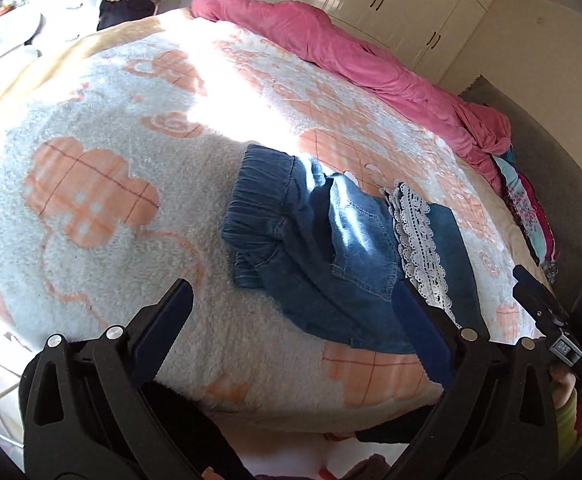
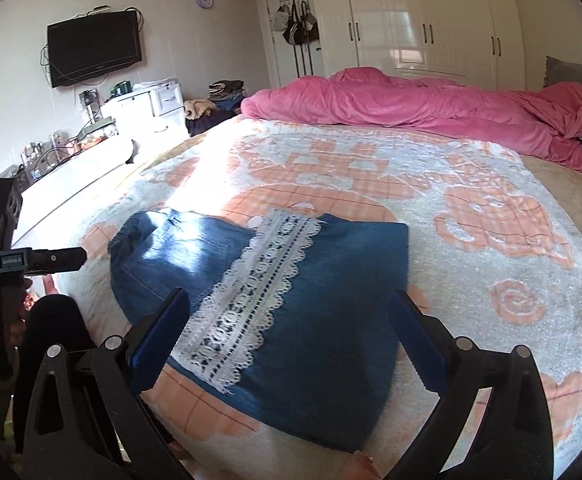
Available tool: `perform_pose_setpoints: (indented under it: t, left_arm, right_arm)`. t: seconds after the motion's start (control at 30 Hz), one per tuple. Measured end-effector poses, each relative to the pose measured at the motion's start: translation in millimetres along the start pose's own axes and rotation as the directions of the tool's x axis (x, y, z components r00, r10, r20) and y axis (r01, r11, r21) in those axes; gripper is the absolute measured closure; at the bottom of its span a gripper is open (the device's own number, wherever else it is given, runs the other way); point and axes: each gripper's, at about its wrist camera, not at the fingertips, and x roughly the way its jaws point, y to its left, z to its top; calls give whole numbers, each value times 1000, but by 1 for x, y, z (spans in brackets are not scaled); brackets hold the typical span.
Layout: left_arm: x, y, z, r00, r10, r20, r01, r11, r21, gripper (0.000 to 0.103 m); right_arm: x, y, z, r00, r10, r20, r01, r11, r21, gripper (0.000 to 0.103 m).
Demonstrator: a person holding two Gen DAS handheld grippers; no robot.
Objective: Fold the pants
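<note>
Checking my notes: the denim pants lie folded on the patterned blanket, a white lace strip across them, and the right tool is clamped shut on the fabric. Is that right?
Not quite. The right tool is open, its fingers spread to either side above the denim pants and gripping nothing, as the right wrist view shows. The pants do lie folded on the patterned blanket, with the white lace strip across them.

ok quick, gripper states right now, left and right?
Left gripper: open, holding nothing, above the denim pants.
Right gripper: open, holding nothing, over the pants' lace trim.
</note>
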Motion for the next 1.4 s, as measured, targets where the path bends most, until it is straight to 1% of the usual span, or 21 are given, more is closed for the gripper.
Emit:
perform_pose_setpoints:
  t: [0.1,0.23,0.37,0.43,0.5,0.57,0.63,0.67,0.73,0.77,0.8,0.9,0.97,1.0,1.1,1.2,1.3,1.4]
  left_arm:
    - [3,6,-4,1000,-15,-21,15,1000,-19,10]
    - [7,11,-10,998,-43,-38,41,998,-41,10]
    - [11,17,-14,996,-74,-44,70,995,-76,10]
    - [13,18,-17,994,-103,-38,99,990,-101,10]
    - [15,17,-19,989,-145,-32,140,983,-122,10]
    - [18,14,-19,985,-173,-28,168,977,-131,13]
    - [21,12,-19,979,-202,-24,196,970,-146,24]
    - [23,12,-19,976,-214,-25,208,966,-153,26]
    - [29,16,-20,965,-259,-45,246,950,-192,37]
    - [32,18,-20,961,-270,-50,255,945,-205,39]
    - [34,22,-20,962,-270,-53,252,942,-222,41]
    - [40,28,-20,960,-274,-56,252,935,-249,42]
    - [43,30,-18,959,-280,-53,258,932,-255,42]
    - [45,31,-17,959,-277,-50,256,933,-254,42]
    - [49,34,-15,959,-280,-43,260,931,-257,42]
    - [51,34,-15,959,-280,-34,263,932,-249,41]
    - [53,33,-14,960,-277,-27,263,936,-235,40]
    - [56,30,-11,960,-278,-31,264,935,-236,37]
  right_arm:
    - [14,14,16,997,75,-36,-75,997,-7,5]
    - [41,35,43,982,163,-97,-166,986,-26,5]
    - [72,55,67,971,179,-158,-195,977,-91,5]
    - [90,64,77,961,192,-200,-216,971,-106,5]
    - [109,73,86,945,210,-249,-244,963,-113,5]
    - [126,83,92,930,224,-292,-267,956,-120,5]
    - [141,97,99,920,224,-321,-284,946,-153,5]
    - [147,103,100,916,223,-335,-291,941,-171,5]
    - [160,117,103,907,207,-368,-298,931,-211,5]
    - [164,123,104,899,213,-384,-312,925,-218,5]
    - [169,128,105,893,213,-395,-320,920,-227,5]
    - [181,148,106,881,209,-425,-348,895,-281,5]
    - [192,162,106,868,205,-452,-369,876,-312,5]
    - [197,166,105,867,196,-459,-367,873,-321,5]
    - [219,178,102,853,172,-493,-369,867,-335,5]
    - [240,181,99,834,170,-525,-373,875,-309,5]
    - [257,182,96,804,203,-560,-395,885,-246,5]
    - [266,185,86,771,208,-602,-414,882,-226,6]
